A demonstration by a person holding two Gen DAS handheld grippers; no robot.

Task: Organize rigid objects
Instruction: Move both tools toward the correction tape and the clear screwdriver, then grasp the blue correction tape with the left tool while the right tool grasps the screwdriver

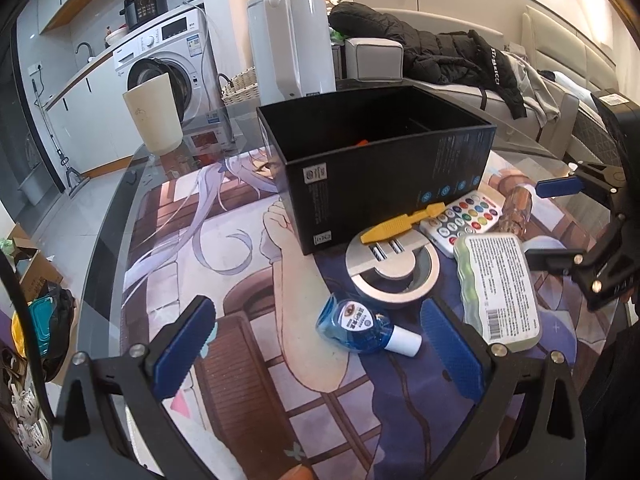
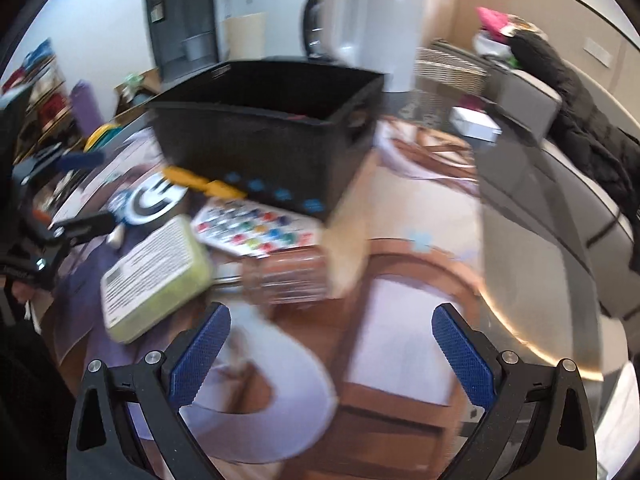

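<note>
So both tools are spread wide with nothing between the pads. The left tool (image 1: 316, 344) hangs over the near part of the desk (image 1: 120, 184), which has a glass top over an anime-print mat (image 1: 248, 280). Right between its fingers, just past the tips, a small blue bottle (image 1: 360, 326) with a white cap lies on its side.

Further in sits the open black box (image 1: 380, 168), and there's something orange poking up inside it, can't tell what. Leaning against the box's near wall on the right is a yellow plastic tool (image 1: 404, 222), resting on top of a round silver disc thing (image 1: 394, 270). Right of that is a white remote with colored buttons (image 1: 464, 220), and nearer, a green case with a white label (image 1: 500, 284), touching the remote's corner. A brownish clear object (image 1: 518, 212) lies beyond the case, hard to identify.

The right tool (image 2: 332, 344) is over the right side of the desk, well apart from the pile, hovering above bare mat. Its view is pretty blurry. From the left camera you can see it off at the far right edge.

Behind the box: a white kettle (image 1: 292, 44) and a cream cup (image 1: 154, 120).
</note>
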